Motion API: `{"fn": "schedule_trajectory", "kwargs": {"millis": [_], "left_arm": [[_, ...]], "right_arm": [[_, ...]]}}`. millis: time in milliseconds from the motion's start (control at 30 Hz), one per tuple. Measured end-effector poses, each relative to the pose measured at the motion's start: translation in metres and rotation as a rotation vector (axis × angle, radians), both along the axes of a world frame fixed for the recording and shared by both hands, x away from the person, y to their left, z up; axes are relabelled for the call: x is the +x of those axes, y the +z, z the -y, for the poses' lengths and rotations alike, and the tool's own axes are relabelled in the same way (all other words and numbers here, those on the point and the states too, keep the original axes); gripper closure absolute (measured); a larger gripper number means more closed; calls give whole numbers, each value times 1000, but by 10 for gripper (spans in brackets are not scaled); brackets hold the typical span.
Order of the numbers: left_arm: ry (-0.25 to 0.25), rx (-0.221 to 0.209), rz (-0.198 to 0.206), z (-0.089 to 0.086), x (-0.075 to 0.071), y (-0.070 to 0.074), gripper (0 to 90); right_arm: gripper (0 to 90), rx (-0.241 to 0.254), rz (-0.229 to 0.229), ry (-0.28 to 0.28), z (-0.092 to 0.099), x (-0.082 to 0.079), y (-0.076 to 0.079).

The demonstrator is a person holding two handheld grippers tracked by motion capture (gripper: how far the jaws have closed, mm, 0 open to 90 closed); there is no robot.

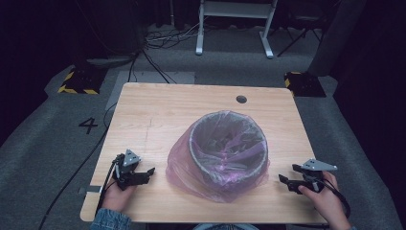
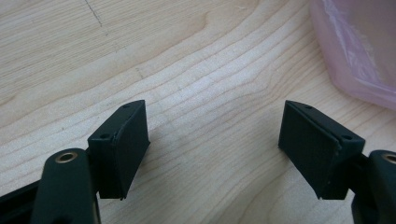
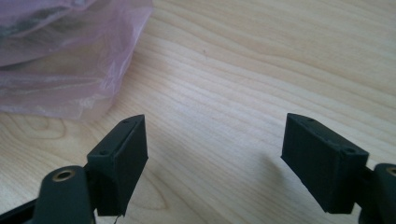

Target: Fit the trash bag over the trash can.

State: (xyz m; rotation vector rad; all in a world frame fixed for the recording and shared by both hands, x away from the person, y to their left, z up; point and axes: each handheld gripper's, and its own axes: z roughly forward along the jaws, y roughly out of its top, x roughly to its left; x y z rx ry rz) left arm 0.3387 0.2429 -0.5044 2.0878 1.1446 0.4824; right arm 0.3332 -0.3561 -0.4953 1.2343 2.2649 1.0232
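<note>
A round bin lined with a pink plastic bag stands in the middle of the wooden table. My left gripper rests low at the table's front left, jaws open and empty, pointing toward the bag. In the left gripper view the bag's edge lies at the upper right, apart from the open gripper. My right gripper sits at the front right, open with nothing between the jaws. In the right gripper view the bag bulges at the upper left, ahead of the open gripper.
A small dark hole marks the table's far side. Cables run over the grey floor behind, past a white table frame and yellow-black striped bases. Bare wood lies on the bin's left and far sides.
</note>
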Motion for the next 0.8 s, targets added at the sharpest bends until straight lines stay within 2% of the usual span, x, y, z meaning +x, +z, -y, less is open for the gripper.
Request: {"fn": "schedule_trajectory", "kwargs": {"millis": [133, 167, 267, 367, 500, 633, 800], "left_arm": [[2, -1, -1, 1, 1, 0, 233], [2, 2, 0, 1, 1, 0, 231], [1, 2, 0, 1, 1, 0, 226], [1, 1, -2, 1, 1, 0, 222], [1, -1, -2, 2, 2, 0, 219], [1, 1, -7, 2, 2, 0, 212], [1, 2, -7, 2, 2, 0, 212]], "right_arm": [[205, 5, -9, -3, -2, 1, -6], [202, 6, 5, -6, -4, 2, -8], [197, 0, 7, -9, -6, 4, -8], [160, -26, 11, -18, -8, 10, -8], [129, -30, 7, -41, -10, 20, -9], [54, -41, -6, 5, -9, 32, -9], [38, -39, -11, 29, -8, 35, -10]]}}
